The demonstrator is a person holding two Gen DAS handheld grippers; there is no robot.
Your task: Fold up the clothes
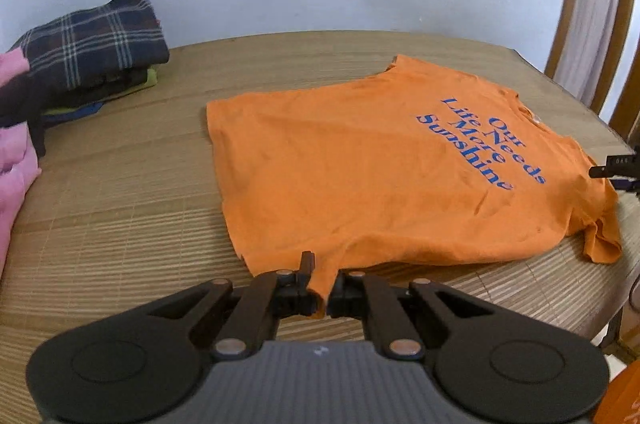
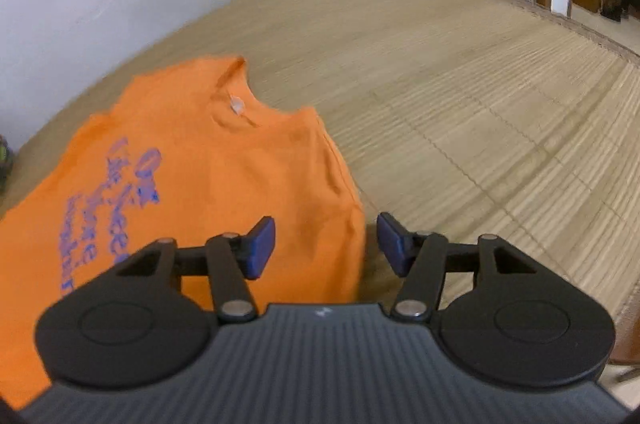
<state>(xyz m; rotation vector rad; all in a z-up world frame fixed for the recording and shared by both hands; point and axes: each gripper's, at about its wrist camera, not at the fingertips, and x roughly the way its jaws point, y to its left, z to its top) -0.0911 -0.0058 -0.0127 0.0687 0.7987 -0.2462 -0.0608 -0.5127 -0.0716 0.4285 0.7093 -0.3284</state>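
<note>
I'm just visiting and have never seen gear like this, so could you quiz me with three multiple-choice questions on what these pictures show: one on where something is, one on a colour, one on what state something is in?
1. Where does the folded plaid garment lie?
A. On top of a stack of clothes by the wall
B. On the orange T-shirt
C. Under the table

2. What colour is the lettering on the orange T-shirt?
A. White
B. Blue
C. Black

3. How do the two tools stand?
A. Both open
B. Left tool shut on the shirt's edge, right tool open
C. Both gripping the shirt

Answers: 1 A, it tops the pile at the far left of the mat. 2 B, the words are printed blue. 3 B, orange cloth is pinched between the left fingers, while the right pads stand apart, clamping nothing.
</note>
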